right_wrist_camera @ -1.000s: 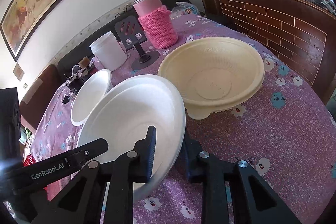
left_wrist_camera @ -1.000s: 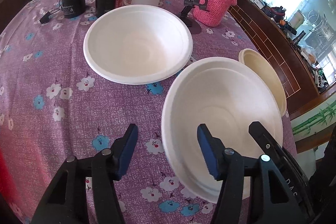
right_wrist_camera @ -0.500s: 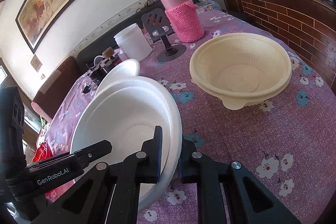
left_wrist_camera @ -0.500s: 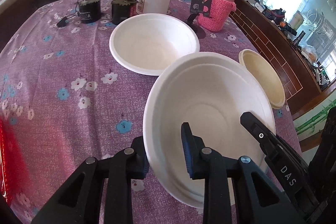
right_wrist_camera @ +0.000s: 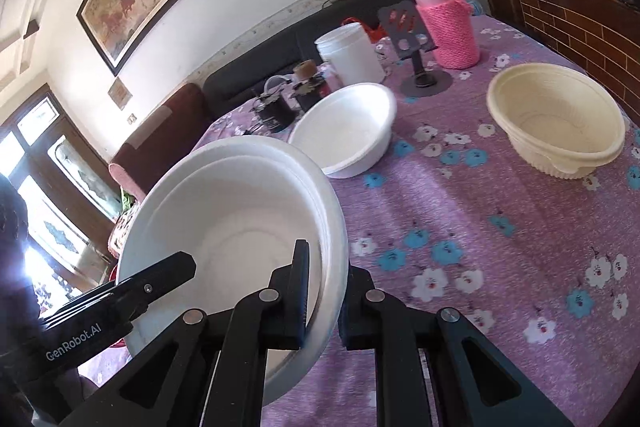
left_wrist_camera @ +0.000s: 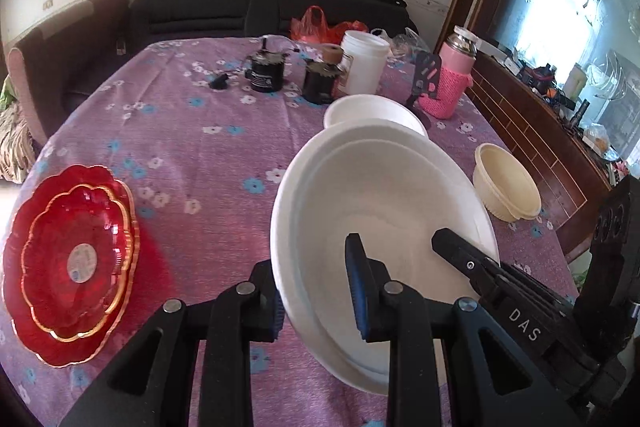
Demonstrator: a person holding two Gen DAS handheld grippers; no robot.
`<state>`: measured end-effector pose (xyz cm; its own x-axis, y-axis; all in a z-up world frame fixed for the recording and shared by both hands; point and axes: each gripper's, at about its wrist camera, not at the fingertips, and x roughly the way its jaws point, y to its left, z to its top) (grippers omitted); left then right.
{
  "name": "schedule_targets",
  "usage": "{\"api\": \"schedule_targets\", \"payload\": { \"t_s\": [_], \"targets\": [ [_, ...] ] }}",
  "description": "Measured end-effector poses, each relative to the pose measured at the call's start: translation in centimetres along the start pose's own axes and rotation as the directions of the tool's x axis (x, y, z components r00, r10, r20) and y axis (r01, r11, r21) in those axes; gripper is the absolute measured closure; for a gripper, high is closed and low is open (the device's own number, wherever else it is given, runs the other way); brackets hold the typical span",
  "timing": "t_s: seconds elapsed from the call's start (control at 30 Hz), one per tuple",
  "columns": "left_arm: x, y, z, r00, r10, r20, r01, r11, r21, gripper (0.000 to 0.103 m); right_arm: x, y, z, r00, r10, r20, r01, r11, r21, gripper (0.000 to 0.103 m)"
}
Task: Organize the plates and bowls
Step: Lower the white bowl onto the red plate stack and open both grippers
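Observation:
Both grippers hold one large white bowl, lifted and tilted above the purple flowered table. My left gripper is shut on its near-left rim. My right gripper is shut on its opposite rim; the same bowl fills the lower left of the right wrist view. A second white bowl rests on the table behind it. A cream bowl sits to the right. Stacked red glass plates lie at the left.
At the table's far side stand a white tub, a pink knit-covered flask, a black phone stand and two small black motors. A dark sofa lies behind. A brick-patterned counter borders the right.
The held bowl has risen and moved back and left, away from the cream bowl. The left gripper closed on its rim. The red plates came into view.

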<state>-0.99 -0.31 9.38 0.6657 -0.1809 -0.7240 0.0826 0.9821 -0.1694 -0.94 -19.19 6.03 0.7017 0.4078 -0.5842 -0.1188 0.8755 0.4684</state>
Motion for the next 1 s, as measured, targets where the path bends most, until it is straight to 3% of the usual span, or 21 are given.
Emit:
{"api": "schedule_targets", "payload": {
  "t_s": [0.2, 0.47, 0.77, 1.0],
  "targets": [
    [-3.9, 6.6, -0.5, 0.998, 0.035, 0.055, -0.029, 0.994, -0.108, 0.078, 0.8, 7.4, -0.4, 0.998, 0.049, -0.028, -0.052, 0.992, -0.117, 0.090],
    [-7.2, 15.5, -1.8, 0.989, 0.122, 0.087, -0.097, 0.963, -0.252, 0.077, 3.5, 17.0, -2.1, 0.993, 0.086, -0.081, -0.105, 0.960, -0.261, 0.089],
    [-5.3, 22.4, -3.4, 0.979, 0.205, 0.016, -0.188, 0.920, -0.343, 0.077, 9.0, 23.7, -5.1, 0.983, 0.044, -0.177, -0.106, 0.927, -0.360, 0.089],
    [-2.3, 24.7, -3.5, 0.972, 0.230, -0.050, -0.232, 0.907, -0.352, 0.077, 12.6, 24.7, -5.7, 0.977, -0.010, -0.214, -0.075, 0.920, -0.386, 0.088]
  ]
}}
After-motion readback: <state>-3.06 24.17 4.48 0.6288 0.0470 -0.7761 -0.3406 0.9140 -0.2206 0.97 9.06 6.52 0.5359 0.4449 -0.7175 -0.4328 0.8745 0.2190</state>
